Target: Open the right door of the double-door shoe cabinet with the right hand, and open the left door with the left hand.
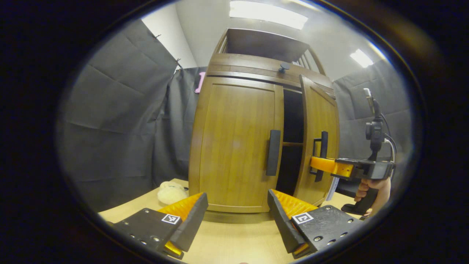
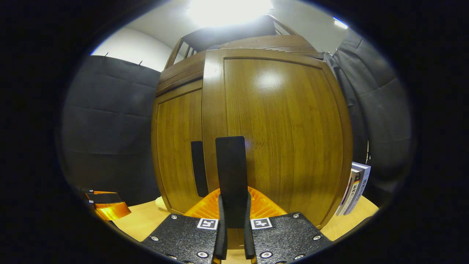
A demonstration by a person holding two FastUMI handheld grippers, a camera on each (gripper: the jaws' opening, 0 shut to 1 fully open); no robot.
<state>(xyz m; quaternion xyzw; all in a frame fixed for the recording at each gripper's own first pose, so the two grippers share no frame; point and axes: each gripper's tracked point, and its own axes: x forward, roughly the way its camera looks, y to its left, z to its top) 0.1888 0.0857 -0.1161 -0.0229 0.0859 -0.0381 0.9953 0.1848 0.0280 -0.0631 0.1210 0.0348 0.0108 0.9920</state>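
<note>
Right tongs (image 2: 234,220) clamp right door handle (image 2: 231,172); left tongs (image 1: 237,216) wide; book spines (image 2: 353,192) unreadable.

The cabinet (image 1: 234,146) is warm brown wood with a straight vertical grain, and its door handles (image 1: 273,152) are black. The table (image 1: 227,242) is pale tan. A cream, fluffy-looking thing (image 1: 171,192) lies beside the cabinet. The books (image 2: 354,192) have what seem white covers.

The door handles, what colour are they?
Black handles, seen best in the left gripper view.
</note>
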